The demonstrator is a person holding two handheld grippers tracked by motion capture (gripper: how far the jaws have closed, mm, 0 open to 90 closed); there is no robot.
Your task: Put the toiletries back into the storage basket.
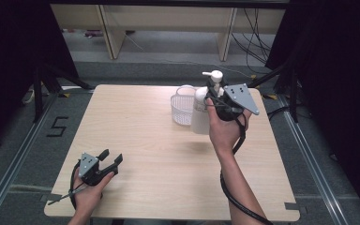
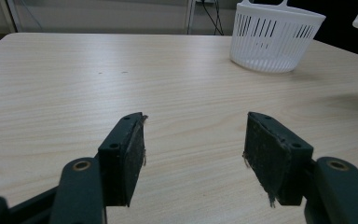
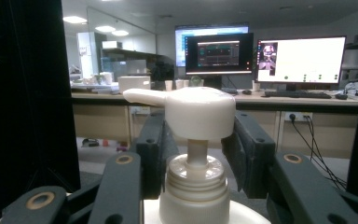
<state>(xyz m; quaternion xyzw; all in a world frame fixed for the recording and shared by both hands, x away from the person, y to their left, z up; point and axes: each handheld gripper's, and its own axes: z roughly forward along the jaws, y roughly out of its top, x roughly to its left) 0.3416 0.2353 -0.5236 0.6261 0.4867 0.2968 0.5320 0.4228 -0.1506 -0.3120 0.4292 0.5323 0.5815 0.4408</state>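
The pump bottle, white with a pump head and a spout pointing to the left in the right gripper view, is at the far right part of the counter, upright, with its base just above the wood or barely on it; which of the two I cannot tell. Just to its left stands a white slotted basket, so close that the two look to be touching or nearly so in the high view. The counter's far edge lies a little behind them and its right edge is near; the wide bare wood is toward the person and to the left.

The right gripper grips the bottle near its top: its fingers sit on either side of the neck and collar, below the pump head, closed against it.

The left gripper rests low at the near left corner of the counter, well apart from bottle and basket. Its fingers stand open with bare wood between them, and the basket shows far ahead to the right.
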